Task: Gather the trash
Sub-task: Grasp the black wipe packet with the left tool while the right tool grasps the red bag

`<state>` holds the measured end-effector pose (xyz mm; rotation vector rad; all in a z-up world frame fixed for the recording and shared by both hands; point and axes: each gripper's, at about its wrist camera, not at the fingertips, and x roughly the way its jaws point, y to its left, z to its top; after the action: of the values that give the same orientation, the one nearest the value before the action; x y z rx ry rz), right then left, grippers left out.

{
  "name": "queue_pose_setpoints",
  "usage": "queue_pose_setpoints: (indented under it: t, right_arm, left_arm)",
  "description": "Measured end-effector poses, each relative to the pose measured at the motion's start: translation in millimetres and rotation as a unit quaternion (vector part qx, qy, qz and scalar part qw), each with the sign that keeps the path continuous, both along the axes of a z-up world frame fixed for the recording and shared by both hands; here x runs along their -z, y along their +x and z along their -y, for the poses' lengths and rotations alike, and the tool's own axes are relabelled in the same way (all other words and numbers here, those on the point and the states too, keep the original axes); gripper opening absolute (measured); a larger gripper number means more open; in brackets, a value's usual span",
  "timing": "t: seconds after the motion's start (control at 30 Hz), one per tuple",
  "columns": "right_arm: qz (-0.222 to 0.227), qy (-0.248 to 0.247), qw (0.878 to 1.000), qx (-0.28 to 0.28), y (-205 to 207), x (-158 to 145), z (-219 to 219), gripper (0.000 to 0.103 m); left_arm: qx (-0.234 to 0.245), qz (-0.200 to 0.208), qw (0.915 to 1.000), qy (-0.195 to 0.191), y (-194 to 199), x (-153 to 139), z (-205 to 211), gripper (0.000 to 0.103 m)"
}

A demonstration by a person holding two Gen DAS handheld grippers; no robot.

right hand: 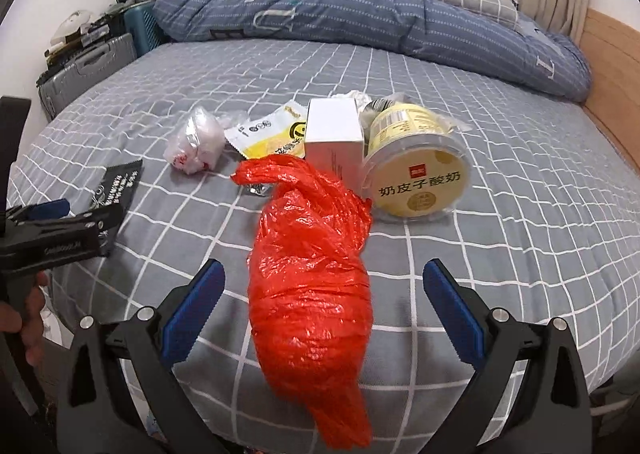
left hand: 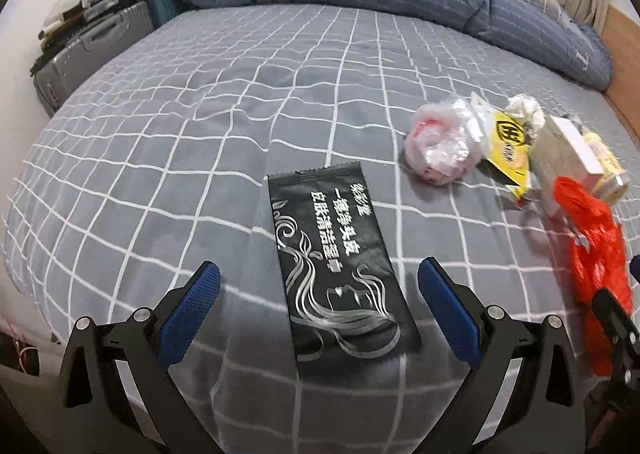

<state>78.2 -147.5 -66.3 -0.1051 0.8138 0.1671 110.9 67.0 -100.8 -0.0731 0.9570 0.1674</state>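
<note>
A grey checked bed (left hand: 168,158) carried the litter. The left hand-held gripper (left hand: 319,284) hung wide astride the black wipe packet (left hand: 340,266), ready to pinch; the right hand-held gripper (right hand: 324,282) gaped wide around the red plastic bag (right hand: 312,278), likely the collecting sack.

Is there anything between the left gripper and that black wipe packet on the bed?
Nothing visible. The black packet lies flat on the bedsheet, directly between the open left gripper fingers, with no other trash over it.
</note>
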Motion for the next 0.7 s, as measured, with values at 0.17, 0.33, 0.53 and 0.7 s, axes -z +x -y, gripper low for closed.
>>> queue_pose_setpoints:
  t: [0.17, 0.33, 0.53, 0.7]
  right_arm:
    - [-0.011, 0.003, 1.000, -0.005, 5.1, 5.5, -2.3, 0.091]
    - [-0.027, 0.004, 1.000, -0.009, 8.0, 10.3, -3.3, 0.077]
    - [-0.042, -0.005, 0.999, -0.014, 8.9, 15.6, -8.1, 0.052]
    - [-0.042, -0.004, 0.999, -0.013, 8.0, 13.8, -6.9, 0.046]
  left_arm:
    - [-0.008, -0.009, 0.9999, 0.001, 11.9, 9.1, -4.9, 0.094]
    - [-0.005, -0.015, 0.9999, 0.004, 18.2, 15.0, -5.9, 0.091]
    - [0.012, -0.024, 0.9996, 0.009, 20.9, 17.1, -1.5, 0.073]
    - [0.014, -0.019, 0.9997, -0.001, 19.3, 14.8, -4.5, 0.058]
